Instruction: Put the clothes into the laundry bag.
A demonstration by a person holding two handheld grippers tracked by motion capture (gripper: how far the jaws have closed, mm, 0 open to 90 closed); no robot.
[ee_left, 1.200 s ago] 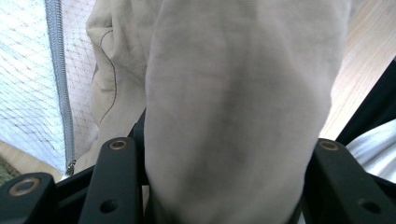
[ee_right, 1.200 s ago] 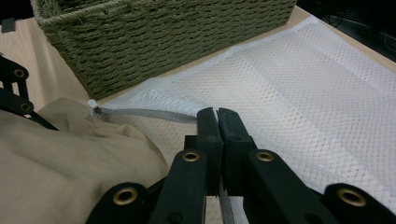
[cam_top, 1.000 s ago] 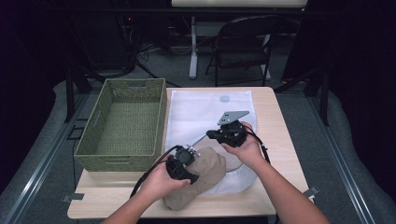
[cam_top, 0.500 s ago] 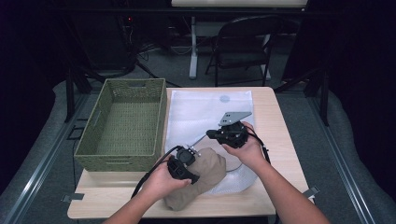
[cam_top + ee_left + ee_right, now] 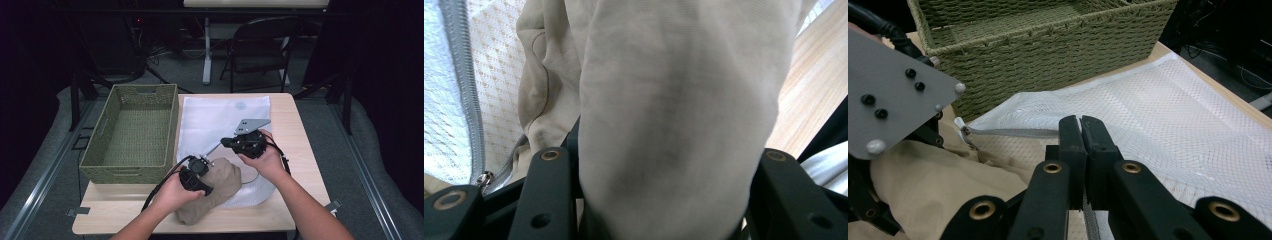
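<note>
A tan garment (image 5: 222, 186) lies bunched at the mouth of a white mesh bag (image 5: 220, 117) on the table. My left gripper (image 5: 207, 183) is shut on a thick fold of that garment (image 5: 674, 110), which bulges up between the jaws (image 5: 662, 156). The bag's grey zipper (image 5: 466, 90) runs along the left of the left gripper view. My right gripper (image 5: 223, 142) is shut on the bag's zipper edge (image 5: 1013, 132) and holds it lifted just above the garment (image 5: 923, 190). The jaws meet flat at the tips (image 5: 1081, 123).
A green woven basket (image 5: 132, 130) stands on the left half of the table, close beside the bag (image 5: 1173, 110) and near my right gripper's front (image 5: 1048, 45). Bare wood (image 5: 297, 145) shows right of the bag. A folding chair (image 5: 260, 50) stands beyond the far edge.
</note>
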